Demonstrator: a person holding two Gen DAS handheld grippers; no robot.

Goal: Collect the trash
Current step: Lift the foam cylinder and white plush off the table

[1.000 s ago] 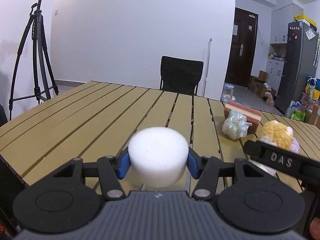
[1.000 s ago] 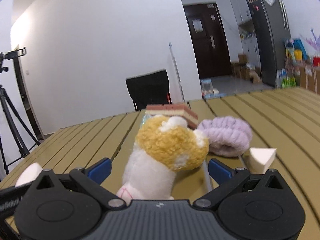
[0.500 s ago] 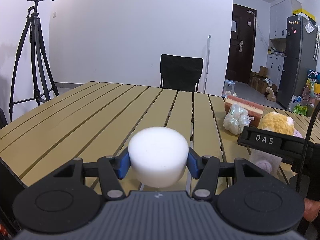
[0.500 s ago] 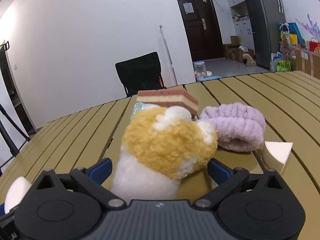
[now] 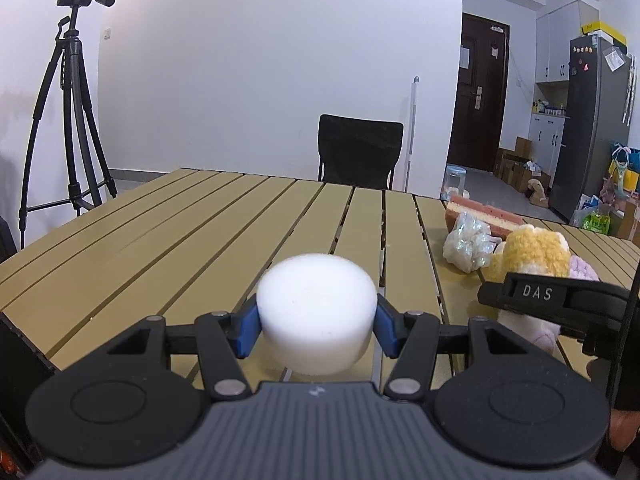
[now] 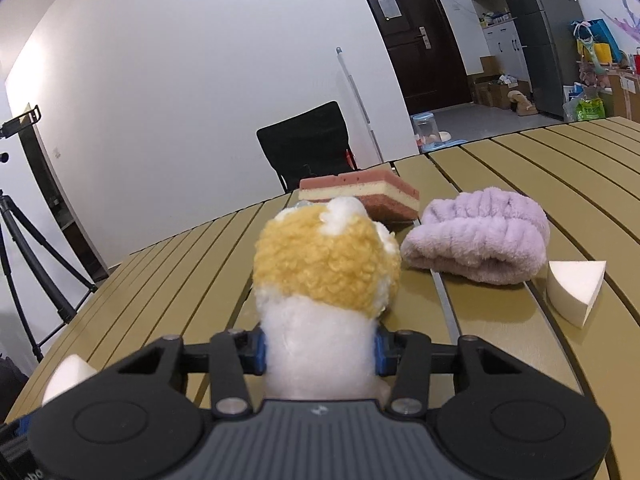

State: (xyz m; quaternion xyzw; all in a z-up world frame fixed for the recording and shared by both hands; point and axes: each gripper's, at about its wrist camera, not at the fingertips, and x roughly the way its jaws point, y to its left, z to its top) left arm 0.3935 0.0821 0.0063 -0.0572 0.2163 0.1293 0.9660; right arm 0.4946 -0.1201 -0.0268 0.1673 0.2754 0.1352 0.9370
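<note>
Our left tongs (image 5: pixel 316 322) are clamped on a white foam puck (image 5: pixel 317 312) at lower centre; our right tongs (image 6: pixel 318 350) are closing on the plush toy (image 6: pixel 324 292). Left on the table (image 6: pixel 560 168): layered sponge (image 6: pixel 360 192), lilac wristband (image 6: pixel 480 240), foam wedge (image 6: pixel 574 290), crumpled wrapper (image 5: pixel 466 246).

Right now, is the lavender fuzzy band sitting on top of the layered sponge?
No: the lavender fuzzy band lies on the table beside the layered sponge, not on top of it.

We see even, soft indoor light on both views, faint shadows under the near objects, sharp focus throughout, and fisheye bending with dark vignetted corners.
</note>
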